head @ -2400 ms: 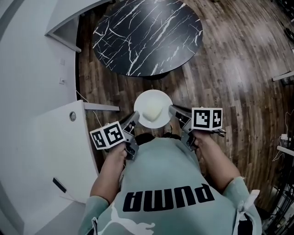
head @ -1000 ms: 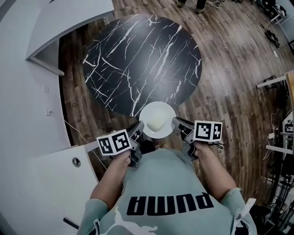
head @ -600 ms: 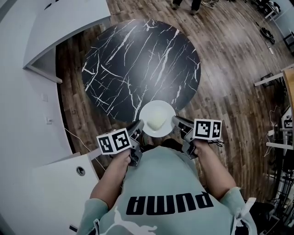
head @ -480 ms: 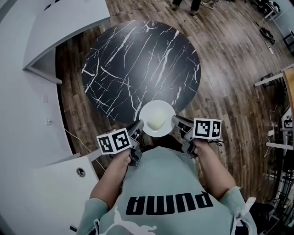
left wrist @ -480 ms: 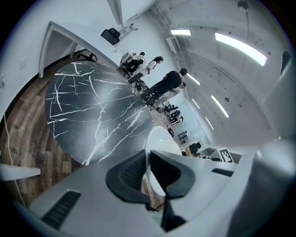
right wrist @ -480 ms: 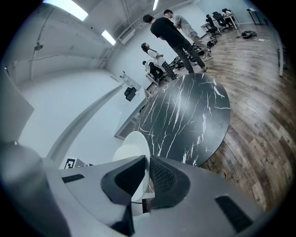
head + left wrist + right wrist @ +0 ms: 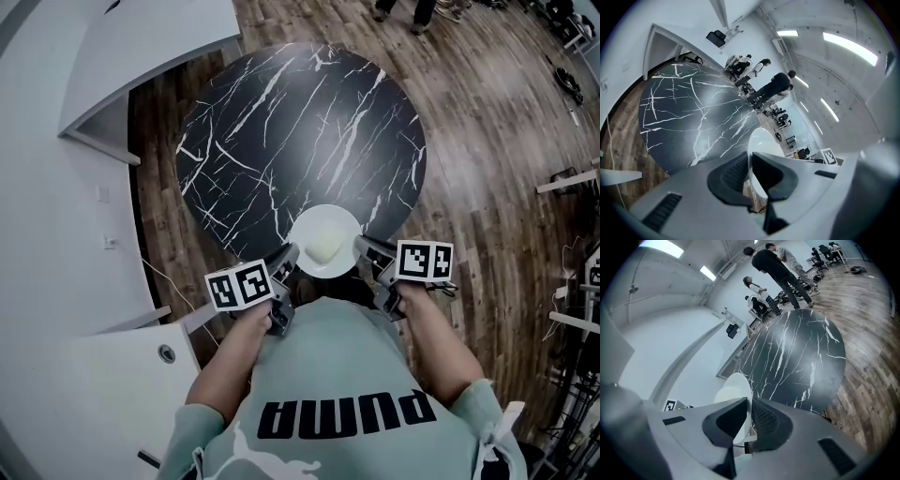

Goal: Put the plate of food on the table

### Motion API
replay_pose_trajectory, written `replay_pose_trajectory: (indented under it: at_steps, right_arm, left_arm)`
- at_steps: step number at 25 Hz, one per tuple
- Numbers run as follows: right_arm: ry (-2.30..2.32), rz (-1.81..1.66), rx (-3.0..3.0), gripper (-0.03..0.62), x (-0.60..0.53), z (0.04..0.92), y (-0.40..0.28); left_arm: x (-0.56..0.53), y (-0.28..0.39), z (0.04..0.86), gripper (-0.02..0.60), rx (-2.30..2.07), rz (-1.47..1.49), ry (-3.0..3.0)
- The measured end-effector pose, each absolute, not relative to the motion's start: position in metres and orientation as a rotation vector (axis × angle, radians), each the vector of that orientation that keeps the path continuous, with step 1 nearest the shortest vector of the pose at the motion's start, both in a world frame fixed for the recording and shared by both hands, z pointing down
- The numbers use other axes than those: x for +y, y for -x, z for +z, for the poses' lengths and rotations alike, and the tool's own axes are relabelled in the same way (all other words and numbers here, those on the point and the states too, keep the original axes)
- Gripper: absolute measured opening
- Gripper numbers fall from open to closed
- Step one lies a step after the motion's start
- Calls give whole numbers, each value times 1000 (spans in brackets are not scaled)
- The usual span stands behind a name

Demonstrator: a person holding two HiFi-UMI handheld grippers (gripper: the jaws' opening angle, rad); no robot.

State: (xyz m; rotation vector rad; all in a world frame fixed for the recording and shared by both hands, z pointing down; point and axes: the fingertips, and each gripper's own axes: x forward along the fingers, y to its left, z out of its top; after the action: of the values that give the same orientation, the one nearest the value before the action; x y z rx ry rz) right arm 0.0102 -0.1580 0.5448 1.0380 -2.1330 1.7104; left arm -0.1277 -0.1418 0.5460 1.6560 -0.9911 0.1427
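Because each pair of jaws pinches an opposite edge of the plate (image 7: pixel 323 242), the dish hangs level between them, and the pale mound of food (image 7: pixel 325 247) sits at its middle rather than sliding to one side. The left gripper (image 7: pixel 288 255) has its jaws closed on the thin white rim at its side. The right gripper (image 7: pixel 360 246) clamps the opposite rim in the same way. A two-sided hold suits a shallow plate, since one pinch alone would likely let it tip. The plate is over the near edge of the round black marble worktop (image 7: pixel 281 122), whose veined surface spreads ahead of both jaws. Whether its underside touches the worktop I cannot tell, though it looks held above. I judge this to be the approach. The next move calls for reaching further past the edge, lowering both sides evenly, then loosening the jaws together.
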Motion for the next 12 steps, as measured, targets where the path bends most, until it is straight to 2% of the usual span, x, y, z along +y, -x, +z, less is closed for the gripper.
replay_pose_trajectory:
  at_steps: [12]
  right_arm:
    - [-954,1764,-2059,34,-211,586,-25]
  left_arm:
    - [-188,112,585,38,-1030,172,-1579]
